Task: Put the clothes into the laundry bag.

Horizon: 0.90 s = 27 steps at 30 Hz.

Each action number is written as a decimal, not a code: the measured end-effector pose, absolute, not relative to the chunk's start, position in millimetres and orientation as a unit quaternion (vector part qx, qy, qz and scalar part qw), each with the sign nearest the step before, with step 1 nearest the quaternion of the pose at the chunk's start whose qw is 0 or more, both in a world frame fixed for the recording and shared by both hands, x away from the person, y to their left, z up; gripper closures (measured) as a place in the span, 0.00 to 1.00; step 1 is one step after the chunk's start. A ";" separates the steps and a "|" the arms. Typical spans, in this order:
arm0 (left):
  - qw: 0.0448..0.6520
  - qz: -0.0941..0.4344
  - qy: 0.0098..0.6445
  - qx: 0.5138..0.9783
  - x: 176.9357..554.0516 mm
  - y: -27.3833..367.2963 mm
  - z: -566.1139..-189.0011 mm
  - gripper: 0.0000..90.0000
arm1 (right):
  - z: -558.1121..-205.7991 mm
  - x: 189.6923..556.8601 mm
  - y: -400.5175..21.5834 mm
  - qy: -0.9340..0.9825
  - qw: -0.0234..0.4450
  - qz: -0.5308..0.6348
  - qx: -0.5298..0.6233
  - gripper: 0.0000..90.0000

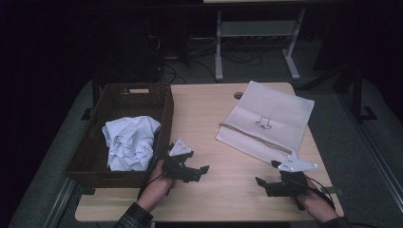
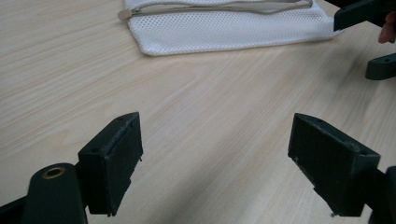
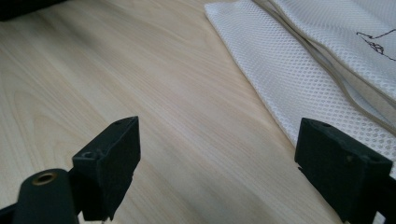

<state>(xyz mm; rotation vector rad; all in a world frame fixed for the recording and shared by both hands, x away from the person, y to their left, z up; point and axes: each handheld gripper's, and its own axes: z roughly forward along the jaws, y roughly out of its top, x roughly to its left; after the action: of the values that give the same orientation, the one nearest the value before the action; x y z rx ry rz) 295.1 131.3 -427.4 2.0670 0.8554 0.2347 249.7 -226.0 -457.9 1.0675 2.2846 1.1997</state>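
Observation:
A white mesh bag [image 1: 266, 121] with a zip edge and a small black drawing lies flat on the right half of the wooden table [image 1: 204, 118]. My left gripper [image 1: 200, 173] hovers open over bare wood near the basket's front corner, its jaws pointing right. In the left gripper view its jaws [image 2: 215, 158] stand wide apart with nothing between them, and the mesh bag [image 2: 224, 23] lies ahead. My right gripper [image 1: 266, 173] is open just in front of the bag's near edge. Its own view shows the empty gripper [image 3: 217, 163] with the mesh bag [image 3: 327, 60] to the right.
A brown wicker basket [image 1: 121, 92] stands on the table's left side with a crumpled white cloth [image 1: 130, 141] inside. The other gripper [image 2: 373, 37] shows at the top right of the left gripper view. A round cable hole [image 1: 238, 95] sits near the far edge.

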 end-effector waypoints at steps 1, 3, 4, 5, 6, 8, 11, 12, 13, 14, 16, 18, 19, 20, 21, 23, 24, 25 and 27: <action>0.428 0.098 0.341 0.831 294.8 130.9 -426.2 0.19 | -458.1 249.7 -226.1 0.806 0.173 0.422 0.377 0.15; 0.427 0.104 0.340 0.831 294.1 130.6 -423.5 0.19 | -458.4 249.5 -226.0 0.808 0.173 0.422 0.373 0.15; 0.430 0.099 0.341 0.830 294.0 130.8 -422.5 0.19 | -458.5 249.4 -225.9 0.808 0.173 0.423 0.371 0.15; 0.430 0.099 0.341 0.830 294.0 130.8 -422.5 0.19 | -458.5 249.4 -225.9 0.808 0.173 0.423 0.371 0.15; 0.432 0.098 0.339 0.830 293.6 130.8 -421.1 0.19 | -458.5 249.5 -225.8 0.808 0.174 0.423 0.371 0.15; 0.433 0.096 0.336 0.831 293.2 130.8 -418.7 0.19 | -458.6 249.9 -225.4 0.808 0.173 0.424 0.372 0.15; 0.435 0.100 0.330 0.832 292.9 131.8 -413.5 0.19 | -459.4 249.4 -225.4 0.809 0.174 0.421 0.372 0.15; 0.438 0.101 0.330 0.830 293.0 132.3 -411.7 0.19 | -459.9 249.4 -225.5 0.810 0.174 0.419 0.371 0.15; 0.439 0.104 0.332 0.829 292.9 132.6 -410.1 0.19 | -460.3 249.3 -225.5 0.810 0.173 0.418 0.373 0.15; 0.442 0.100 0.332 0.827 293.2 133.3 -408.7 0.19 | -460.7 249.7 -225.6 0.810 0.174 0.417 0.374 0.15; 0.446 0.097 0.330 0.826 292.9 134.2 -406.5 0.19 | -460.6 250.3 -225.6 0.810 0.174 0.415 0.375 0.15; 0.447 0.097 0.328 0.827 292.5 134.0 -405.0 0.19 | -460.2 250.5 -224.9 0.810 0.176 0.415 0.374 0.15; 0.446 0.100 0.327 0.827 292.4 134.0 -403.7 0.19 | -460.1 250.5 -224.4 0.810 0.177 0.415 0.374 0.15; 0.446 0.100 0.327 0.827 292.4 134.0 -403.7 0.19 | -460.1 250.5 -224.4 0.810 0.177 0.415 0.374 0.15; 0.447 0.101 0.327 0.826 292.6 134.2 -400.8 0.19 | -460.2 250.6 -224.0 0.810 0.177 0.415 0.374 0.15; 0.447 0.105 0.327 0.826 293.1 134.9 -398.3 0.19 | -460.7 250.9 -223.3 0.810 0.175 0.416 0.374 0.15; 0.451 0.103 0.327 0.824 293.7 135.7 -396.3 0.19 | -460.8 250.9 -223.1 0.810 0.175 0.416 0.374 0.15; 0.452 0.104 0.326 0.824 294.2 136.1 -395.2 0.19 | -461.0 250.9 -222.9 0.811 0.175 0.416 0.372 0.15; 0.453 0.108 0.326 0.823 295.2 136.8 -393.1 0.19 | -461.1 251.0 -223.0 0.812 0.175 0.415 0.372 0.15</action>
<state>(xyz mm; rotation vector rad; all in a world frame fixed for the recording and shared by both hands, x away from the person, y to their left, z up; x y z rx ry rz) 295.2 136.8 -393.1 2.0315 0.8053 0.2659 251.0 -223.0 -461.1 1.0535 2.3000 1.1762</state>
